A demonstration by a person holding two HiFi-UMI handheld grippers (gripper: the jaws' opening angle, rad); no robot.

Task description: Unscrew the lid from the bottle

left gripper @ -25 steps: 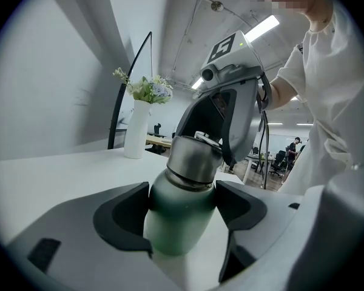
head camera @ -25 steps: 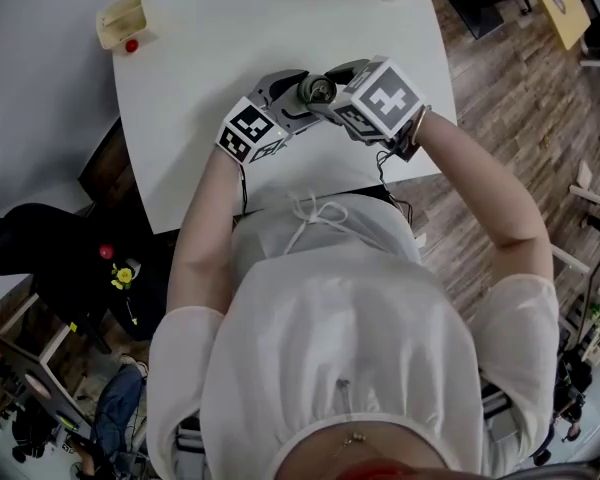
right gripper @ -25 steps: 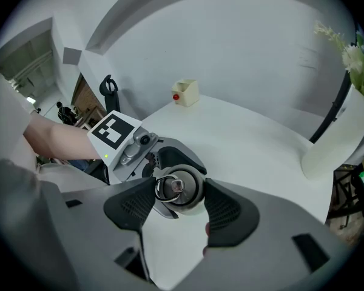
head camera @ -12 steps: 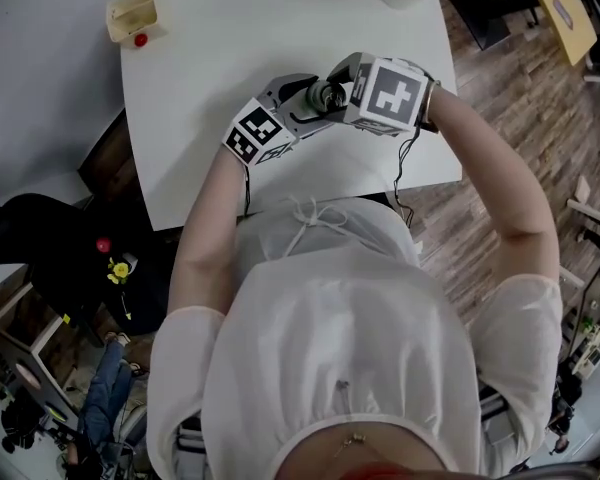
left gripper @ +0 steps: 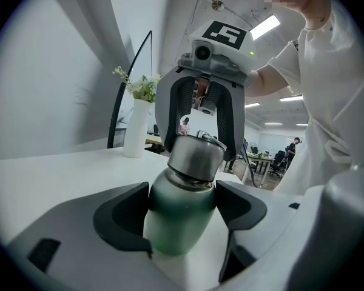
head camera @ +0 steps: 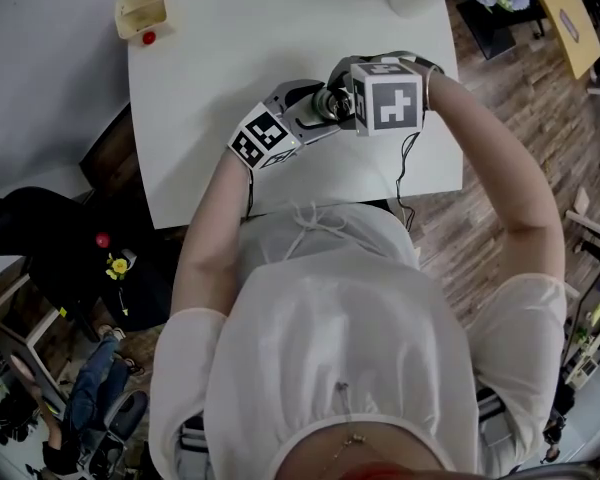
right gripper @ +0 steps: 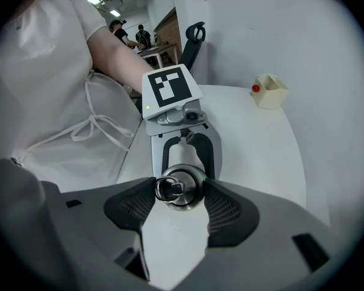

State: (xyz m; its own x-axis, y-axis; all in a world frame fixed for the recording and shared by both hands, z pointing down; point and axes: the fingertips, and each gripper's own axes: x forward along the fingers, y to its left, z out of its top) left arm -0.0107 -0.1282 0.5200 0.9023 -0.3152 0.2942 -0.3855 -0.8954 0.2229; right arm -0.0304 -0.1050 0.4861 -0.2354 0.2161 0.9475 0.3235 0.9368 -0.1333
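Two grips on: left hand-held gripper clamps green bottle mid-bench, 12 o'clock from person; right hand-held gripper pinches steel lid from above. Twist square about bottle axis, no side pull.

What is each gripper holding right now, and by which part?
Left gripper holds the green bottle by its body; right gripper grips its steel lid from above.

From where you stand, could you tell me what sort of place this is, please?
Probably an open-plan office or lab: a white table, desks with office chairs behind, and strip ceiling lights.
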